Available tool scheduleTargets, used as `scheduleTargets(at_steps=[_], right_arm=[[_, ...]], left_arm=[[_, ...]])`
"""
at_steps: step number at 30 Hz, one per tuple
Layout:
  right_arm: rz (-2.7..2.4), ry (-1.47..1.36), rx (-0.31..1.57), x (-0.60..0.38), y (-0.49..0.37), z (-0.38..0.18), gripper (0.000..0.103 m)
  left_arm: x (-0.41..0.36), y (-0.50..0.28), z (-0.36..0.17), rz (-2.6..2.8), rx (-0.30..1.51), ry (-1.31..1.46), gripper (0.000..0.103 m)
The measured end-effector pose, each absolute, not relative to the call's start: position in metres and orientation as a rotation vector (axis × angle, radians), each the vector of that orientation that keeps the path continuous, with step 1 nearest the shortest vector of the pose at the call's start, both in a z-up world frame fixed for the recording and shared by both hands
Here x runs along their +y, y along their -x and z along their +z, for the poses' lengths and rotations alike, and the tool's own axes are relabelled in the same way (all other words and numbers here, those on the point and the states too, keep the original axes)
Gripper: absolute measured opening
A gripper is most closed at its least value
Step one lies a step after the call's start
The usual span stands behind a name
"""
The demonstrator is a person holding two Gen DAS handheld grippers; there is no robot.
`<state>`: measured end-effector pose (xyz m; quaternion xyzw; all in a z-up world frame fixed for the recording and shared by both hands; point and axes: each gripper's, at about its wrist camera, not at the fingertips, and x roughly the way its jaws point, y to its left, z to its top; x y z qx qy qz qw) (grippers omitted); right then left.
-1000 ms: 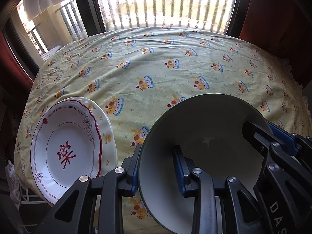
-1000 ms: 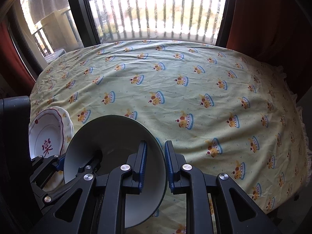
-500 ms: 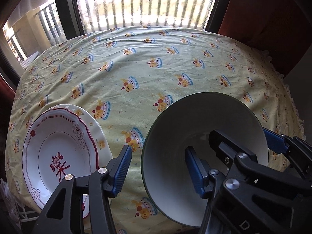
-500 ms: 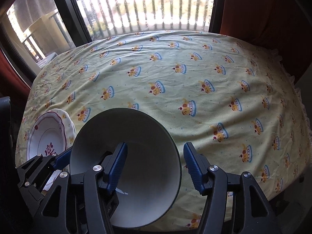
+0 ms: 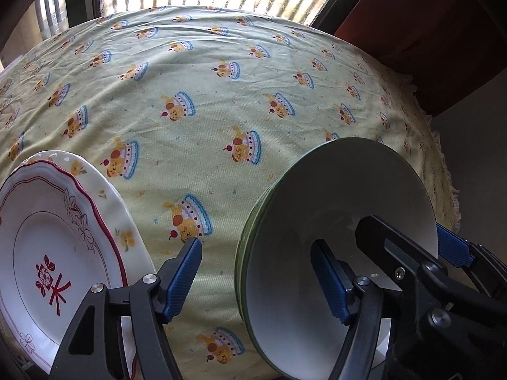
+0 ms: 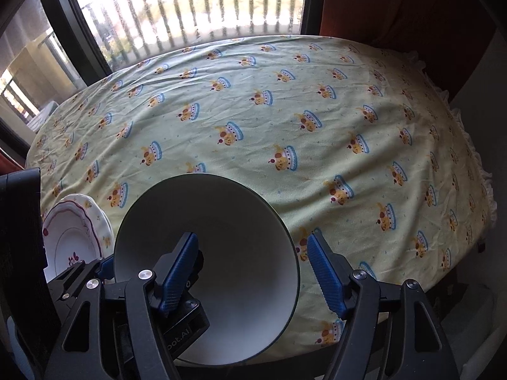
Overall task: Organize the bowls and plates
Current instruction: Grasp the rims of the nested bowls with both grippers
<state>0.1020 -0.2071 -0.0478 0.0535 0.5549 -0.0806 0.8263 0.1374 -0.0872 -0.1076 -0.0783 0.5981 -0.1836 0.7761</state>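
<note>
A white bowl with a green rim point(image 5: 332, 196) rests near the table's front edge; two green rims show at its left side, as if stacked. My left gripper point(image 5: 258, 278) straddles its left rim, jaws opening, pads clear of it. My right gripper point(image 6: 250, 272) straddles the right rim of the bowl point(image 6: 221, 221), also opening and not touching. To the left lies a white plate with a red scalloped edge point(image 5: 47, 253), on a flowered plate. The same plate point(image 6: 73, 240) shows in the right wrist view.
A yellow-green tablecloth with a cake print point(image 5: 221, 95) covers the round table. A window with a railing point(image 6: 206, 6) stands behind it and a red curtain point(image 5: 427, 31) hangs at the right. The frilled cloth edge point(image 6: 475, 158) drops off at the right.
Both grippers were shut on the bowl's rim and have opened off it. The left wrist view has tipped down and come closer to the table; the bowl stays put.
</note>
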Motion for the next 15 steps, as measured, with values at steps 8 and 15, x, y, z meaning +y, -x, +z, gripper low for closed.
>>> scheduleTargets(at_steps=[8, 15], right_arm=[[-0.214, -0.169, 1.219, -0.214, -0.100, -0.058, 0.075], [-0.187, -0.226, 1.218, -0.232, -0.104, -0.064, 0.074]], left_arm=[[-0.094, -0.140, -0.110, -0.466, 1.318, 0.173, 0.059], [-0.102, -0.140, -0.107, -0.432, 1.316, 0.184, 0.059]])
